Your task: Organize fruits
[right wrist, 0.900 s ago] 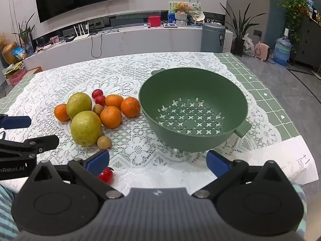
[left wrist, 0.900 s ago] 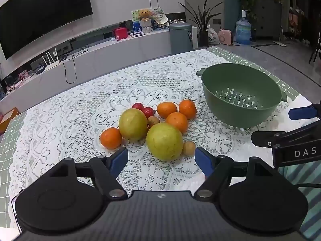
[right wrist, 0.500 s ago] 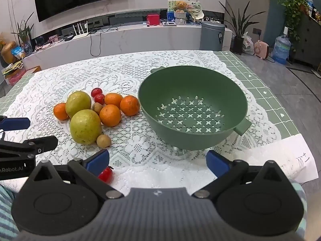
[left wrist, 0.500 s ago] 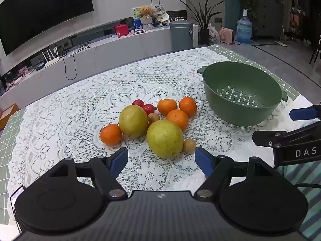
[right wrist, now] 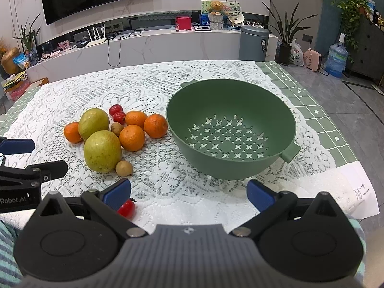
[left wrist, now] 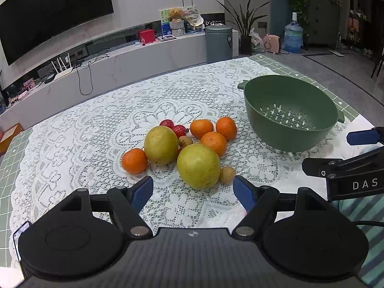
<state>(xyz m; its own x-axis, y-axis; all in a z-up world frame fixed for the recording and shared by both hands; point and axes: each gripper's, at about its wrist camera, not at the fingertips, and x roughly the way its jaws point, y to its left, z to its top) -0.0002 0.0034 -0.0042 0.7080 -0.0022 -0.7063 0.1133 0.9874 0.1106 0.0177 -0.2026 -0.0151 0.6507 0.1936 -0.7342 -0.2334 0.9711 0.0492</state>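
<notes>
Both grippers hang spread and empty over the loose fruit.
Left gripper [left wrist: 193,189] frames the big yellow-green pear [left wrist: 198,165]; nudged, it could roll off past the round green plastic colander [left wrist: 290,112]. Right gripper [right wrist: 188,190] nearly hides 1 small red cherry tomato [right wrist: 126,208], easily missed.

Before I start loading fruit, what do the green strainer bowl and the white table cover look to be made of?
Strainer bowl: probably moulded plastic, matte green; smooth one-piece wall, cut cross-shaped holes, moulded tab handle. Table cover: lace-like openwork fabric, white, with woven flower patterns; fibre can't be told.
</notes>
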